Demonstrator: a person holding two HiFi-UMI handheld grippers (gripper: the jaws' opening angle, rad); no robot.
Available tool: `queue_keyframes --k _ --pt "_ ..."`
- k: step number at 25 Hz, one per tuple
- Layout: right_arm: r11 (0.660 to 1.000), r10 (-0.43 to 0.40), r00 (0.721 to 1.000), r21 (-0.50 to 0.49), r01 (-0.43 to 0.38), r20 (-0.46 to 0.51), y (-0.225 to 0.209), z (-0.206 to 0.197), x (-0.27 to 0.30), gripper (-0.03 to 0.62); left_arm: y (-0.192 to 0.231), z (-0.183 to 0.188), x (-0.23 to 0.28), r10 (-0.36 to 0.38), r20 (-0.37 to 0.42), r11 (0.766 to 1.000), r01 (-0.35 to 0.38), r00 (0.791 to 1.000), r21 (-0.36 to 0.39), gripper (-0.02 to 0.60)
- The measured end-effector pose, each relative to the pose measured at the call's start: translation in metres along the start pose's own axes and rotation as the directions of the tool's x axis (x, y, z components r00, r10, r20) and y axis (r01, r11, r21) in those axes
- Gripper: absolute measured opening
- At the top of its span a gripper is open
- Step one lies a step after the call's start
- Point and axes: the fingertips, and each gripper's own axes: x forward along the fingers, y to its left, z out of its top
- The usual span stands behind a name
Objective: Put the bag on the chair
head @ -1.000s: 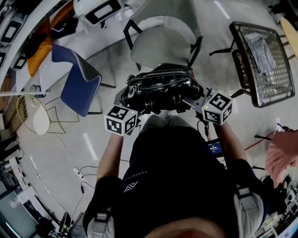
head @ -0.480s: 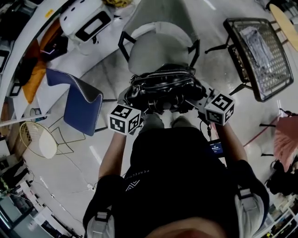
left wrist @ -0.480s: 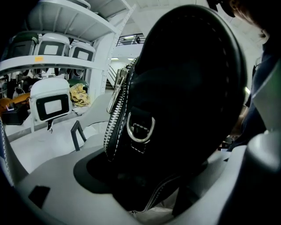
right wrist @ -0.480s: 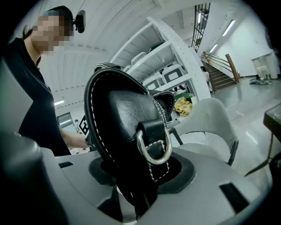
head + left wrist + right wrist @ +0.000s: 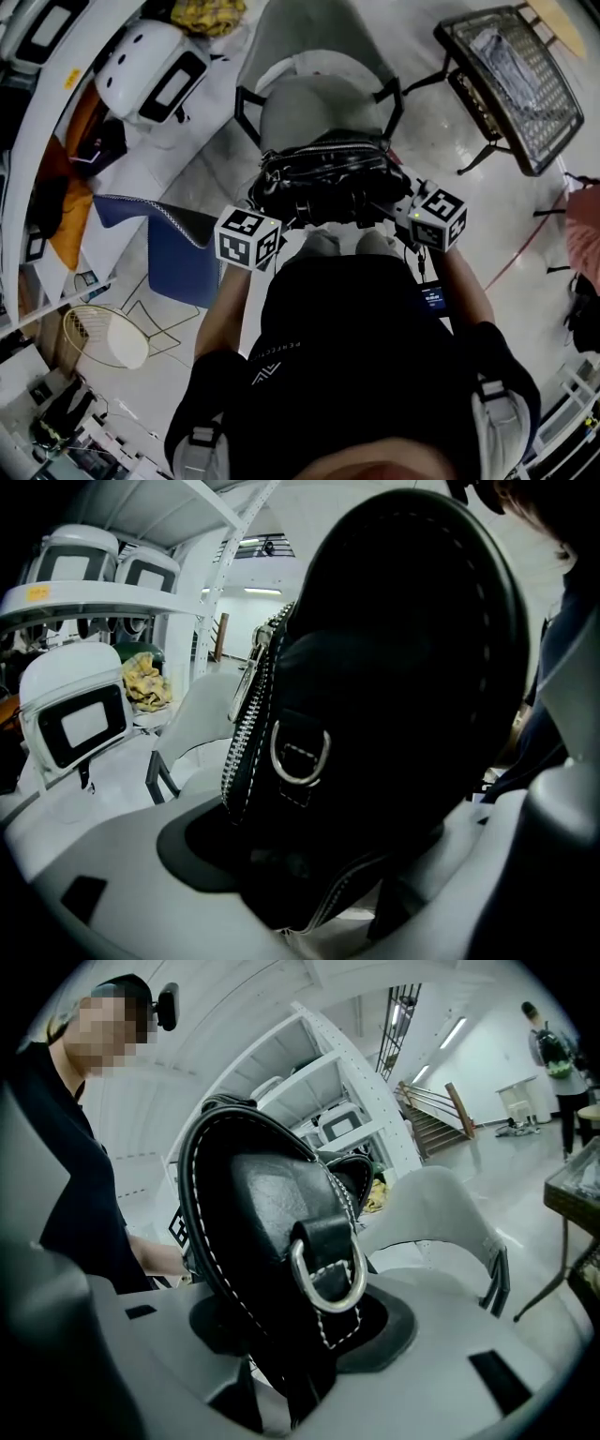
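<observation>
Black bag (image 5: 328, 178) is held up between both grippers, over the front edge of the grey chair (image 5: 314, 108) seat; whether the seat is touched cannot be told. At the bag's left end, the left gripper (image 5: 279, 217) is clamped on the leather beside the zip (image 5: 246, 733). At its right end, the right gripper (image 5: 392, 208) is clenched on the stitched end under a metal ring (image 5: 328, 1274).

Arms stretched forward, left claw (image 5: 279, 214) and right claw (image 5: 392, 202) both clamp the bag (image 5: 328, 173).
</observation>
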Motion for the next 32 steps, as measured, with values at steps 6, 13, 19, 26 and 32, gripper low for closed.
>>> queue_keyframes --k 6,13,19,26,32 --pt "0.996 -0.082 0.996 0.039 0.081 0.034 -0.001 0.003 0.023 0.21 0.029 0.004 0.002 -0.071 -0.033 0.996 0.073 0.997 0.052 0.423" --pt "0.984 -0.16 0.987 0.08 0.158 0.028 -0.017 0.002 0.043 0.21 0.055 0.007 0.019 -0.135 -0.07 0.988 0.14 0.988 0.063 0.423" --pt "0.981 -0.168 0.986 0.104 0.166 0.011 -0.044 0.002 0.05 0.212 0.067 0.012 0.045 -0.144 -0.099 0.987 0.15 0.985 0.052 0.423" --pt "0.973 -0.172 0.985 0.161 0.168 0.008 -0.079 0.002 0.058 0.213 0.083 0.019 0.075 -0.15 -0.146 0.987 0.157 0.978 0.034 0.423" --pt "0.966 -0.175 0.984 0.197 0.17 0.011 -0.119 0.003 0.057 0.213 0.093 0.033 0.113 -0.153 -0.172 0.986 0.163 0.973 0.046 0.423"
